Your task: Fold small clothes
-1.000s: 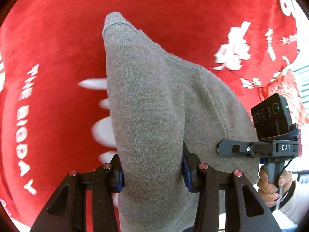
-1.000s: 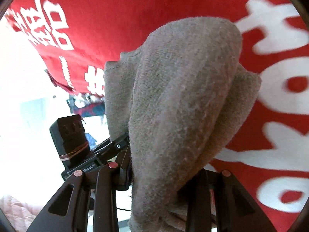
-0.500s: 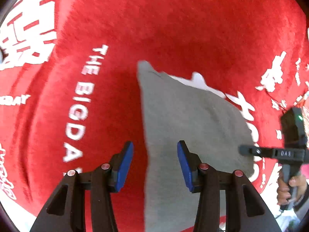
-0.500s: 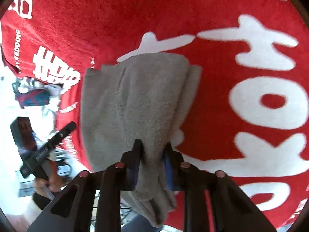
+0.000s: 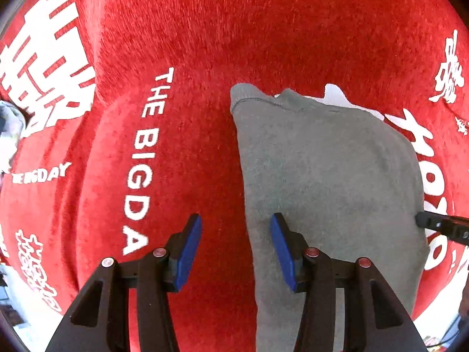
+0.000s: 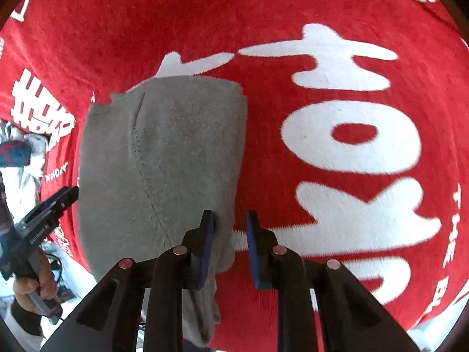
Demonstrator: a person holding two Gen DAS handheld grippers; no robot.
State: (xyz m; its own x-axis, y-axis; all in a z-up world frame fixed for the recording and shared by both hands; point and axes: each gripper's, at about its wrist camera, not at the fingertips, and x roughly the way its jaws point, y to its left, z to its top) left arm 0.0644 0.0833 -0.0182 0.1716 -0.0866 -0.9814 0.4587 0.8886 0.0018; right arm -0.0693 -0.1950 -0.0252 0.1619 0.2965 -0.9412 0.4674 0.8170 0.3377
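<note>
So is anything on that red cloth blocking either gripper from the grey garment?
Nothing visible. The grey garment lies directly under both: left gripper open over its edge, right gripper opening around its edge.

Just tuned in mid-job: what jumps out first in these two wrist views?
A bright red cloth with big white lettering fills both views. On it lies a folded grey garment, flat, its edge between the open left gripper fingers. The right gripper is opening at the garment's other edge, its pads clear of the fabric.

A grey knitted garment [image 5: 328, 176] lies folded flat on the red printed cloth [image 5: 205, 29], stitched hem outward.
</note>
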